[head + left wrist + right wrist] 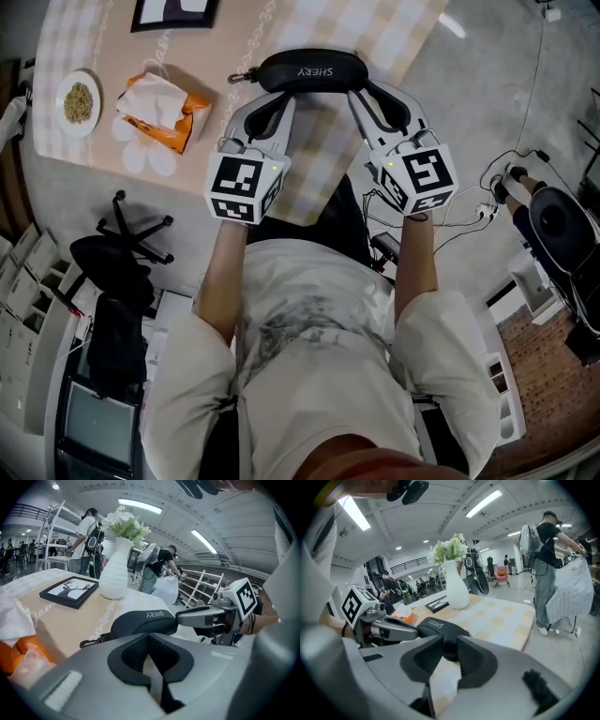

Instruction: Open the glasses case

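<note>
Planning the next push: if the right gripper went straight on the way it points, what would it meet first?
The black oval fabric glasses case: its near end sits just ahead of the right gripper's open jaws; whether they touch is unclear.

The glasses case (309, 67) is seen in matt black, finely textured, with pale lettering printed on it, and the tablecloth (375, 37) is soft checked cloth. The left gripper (149, 641) and right gripper (450, 641) are shown in smooth matt grey plastic, their pads (474, 656) lined with ribbed black rubber. A vase (114, 566) is picked out in smooth white glaze, a snack bag (161, 111) in crinkled glossy orange film.
</note>
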`<state>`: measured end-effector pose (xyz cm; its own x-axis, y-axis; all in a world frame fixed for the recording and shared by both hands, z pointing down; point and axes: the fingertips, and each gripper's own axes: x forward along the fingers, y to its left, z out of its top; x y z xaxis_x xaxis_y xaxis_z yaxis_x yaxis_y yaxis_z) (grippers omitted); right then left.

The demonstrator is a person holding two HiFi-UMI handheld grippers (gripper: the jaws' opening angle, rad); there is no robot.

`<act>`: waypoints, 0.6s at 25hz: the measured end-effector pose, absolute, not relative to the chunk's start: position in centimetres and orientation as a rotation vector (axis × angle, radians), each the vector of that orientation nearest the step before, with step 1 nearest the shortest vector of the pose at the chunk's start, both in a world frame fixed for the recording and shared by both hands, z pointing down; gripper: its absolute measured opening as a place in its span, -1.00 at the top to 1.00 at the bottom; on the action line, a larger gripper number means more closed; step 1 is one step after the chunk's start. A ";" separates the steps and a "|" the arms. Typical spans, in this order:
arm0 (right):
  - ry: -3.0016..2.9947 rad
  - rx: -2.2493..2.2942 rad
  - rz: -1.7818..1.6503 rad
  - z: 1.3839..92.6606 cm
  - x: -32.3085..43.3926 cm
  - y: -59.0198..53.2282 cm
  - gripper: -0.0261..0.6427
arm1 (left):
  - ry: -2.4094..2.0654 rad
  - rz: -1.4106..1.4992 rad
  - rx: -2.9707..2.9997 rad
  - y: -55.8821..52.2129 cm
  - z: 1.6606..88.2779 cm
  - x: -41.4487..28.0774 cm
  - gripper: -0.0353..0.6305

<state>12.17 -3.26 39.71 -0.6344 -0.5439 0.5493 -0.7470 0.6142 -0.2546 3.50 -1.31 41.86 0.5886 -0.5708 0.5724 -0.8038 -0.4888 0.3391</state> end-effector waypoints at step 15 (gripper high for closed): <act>-2.449 0.962 0.725 39.7 9.2 -0.5 0.64 | -1.173 0.512 2.209 -2.9 41.9 0.5 0.88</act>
<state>9.19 -0.54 39.68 -0.6779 -0.4995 0.5394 -0.7126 0.6268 -0.3152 0.53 -2.94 41.91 0.5400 -0.6168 0.5726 -0.8393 -0.4453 0.3119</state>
